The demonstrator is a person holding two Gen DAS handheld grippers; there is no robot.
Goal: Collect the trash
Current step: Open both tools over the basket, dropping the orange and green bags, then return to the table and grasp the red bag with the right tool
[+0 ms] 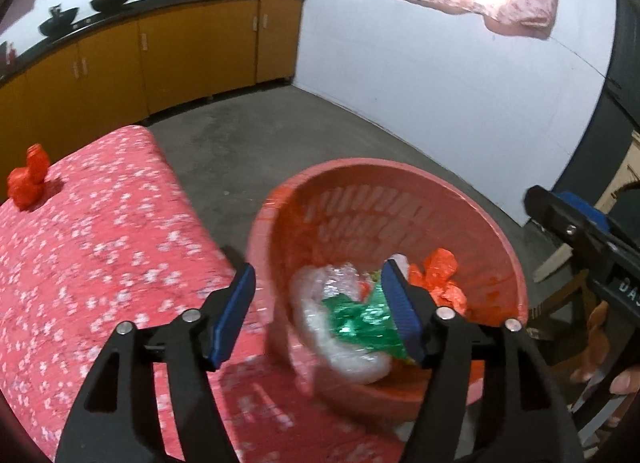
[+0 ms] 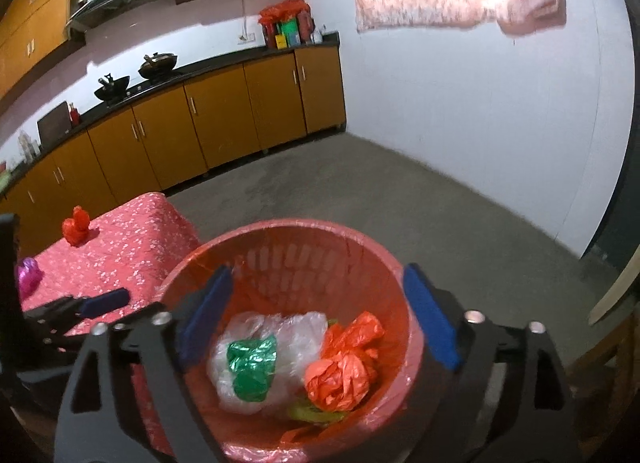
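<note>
A red plastic basket [image 1: 496, 231] [image 2: 280, 231] stands beside the table and holds a clear bag [image 2: 288, 327], a green wrapper [image 2: 252, 367] [image 1: 360, 319] and an orange bag [image 2: 344, 371] [image 1: 440, 275]. My left gripper [image 1: 320, 311] is open and empty, over the basket's near rim. My right gripper [image 2: 320, 323] is open and empty, above the basket's mouth. A crumpled red bag [image 1: 28, 179] [image 2: 76, 227] lies on the table's far end. A magenta wrapper [image 2: 26, 275] lies at the table's left edge.
The table has a red floral cloth [image 1: 100, 247] [image 2: 132, 247]. Orange cabinets [image 2: 224, 115] with pans on the counter line the far wall. Grey floor [image 2: 380, 191] lies beyond the basket. A wooden chair [image 1: 560, 299] stands at the right.
</note>
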